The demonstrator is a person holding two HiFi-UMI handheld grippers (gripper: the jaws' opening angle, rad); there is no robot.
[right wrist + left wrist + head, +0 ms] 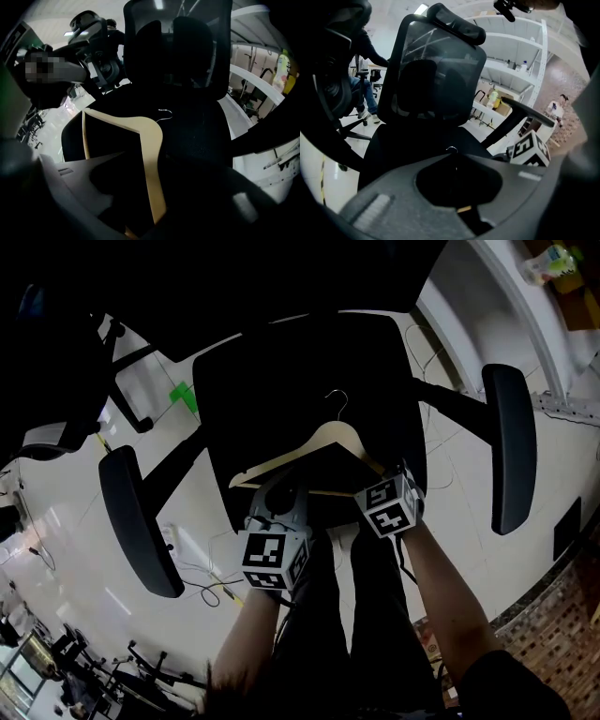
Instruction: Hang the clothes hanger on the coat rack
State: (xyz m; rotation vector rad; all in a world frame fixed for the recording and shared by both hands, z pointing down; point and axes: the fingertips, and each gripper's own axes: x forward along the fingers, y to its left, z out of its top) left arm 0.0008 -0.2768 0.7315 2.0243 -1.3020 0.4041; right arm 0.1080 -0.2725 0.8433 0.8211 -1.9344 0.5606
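Wood hanger lies flat on the black chair seat, with its metal hook pointing to the chair's back. The right gripper has its jaws wide apart. One arm of the hanger runs between them, and they do not squeeze it. The left gripper is just beside the hanger's bottom bar. Its jaws are together at the tips, with nothing pinched there.
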